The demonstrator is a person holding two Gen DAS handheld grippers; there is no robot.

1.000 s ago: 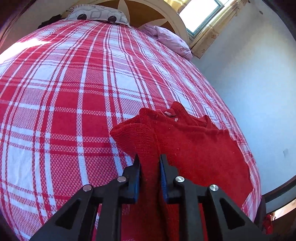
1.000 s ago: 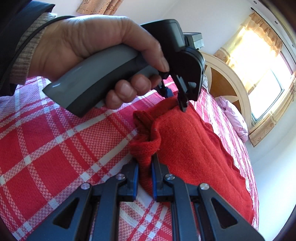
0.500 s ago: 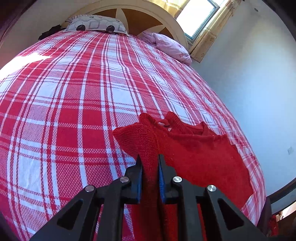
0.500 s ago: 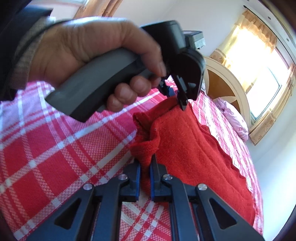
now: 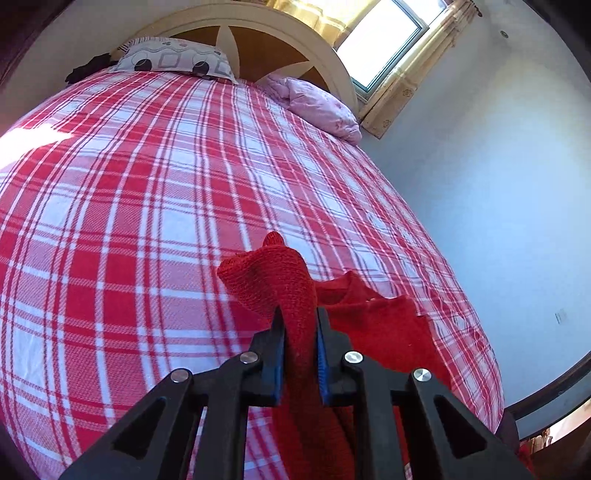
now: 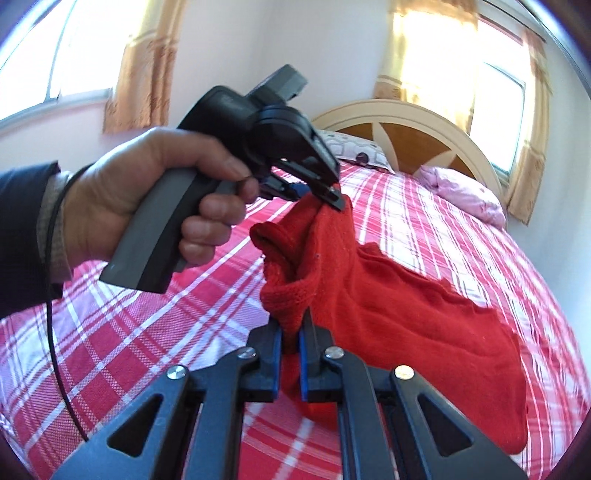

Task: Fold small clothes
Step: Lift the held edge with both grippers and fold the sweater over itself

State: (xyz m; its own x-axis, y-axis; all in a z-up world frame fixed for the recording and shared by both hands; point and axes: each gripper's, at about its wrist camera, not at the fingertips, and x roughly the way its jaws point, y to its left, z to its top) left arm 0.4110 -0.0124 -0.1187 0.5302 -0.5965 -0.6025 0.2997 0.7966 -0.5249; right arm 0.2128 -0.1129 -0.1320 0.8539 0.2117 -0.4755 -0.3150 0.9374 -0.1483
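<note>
A small red knitted sweater [image 6: 399, 314] hangs between both grippers above the red-and-white plaid bed [image 6: 129, 325]; its far part still trails on the cover. My right gripper [image 6: 291, 325] is shut on a bunched edge of the knit. In the right wrist view a person's hand [image 6: 147, 192] holds my left gripper [image 6: 325, 192], shut on another raised edge of the sweater. In the left wrist view the left gripper [image 5: 300, 325] pinches a thick fold of the sweater [image 5: 280, 280], and the rest of the garment [image 5: 384, 328] droops to the right.
A patterned pillow [image 5: 173, 61] and a pink pillow [image 5: 317, 107] lie against the arched headboard [image 5: 258, 29]. A pale wall [image 5: 498, 184] runs along the bed's right side. Curtained windows [image 6: 491, 99] sit behind the headboard.
Both grippers have risen and lifted the sweater's near edge off the bed. The right gripper has rolled, so the room now appears more upright in its view.
</note>
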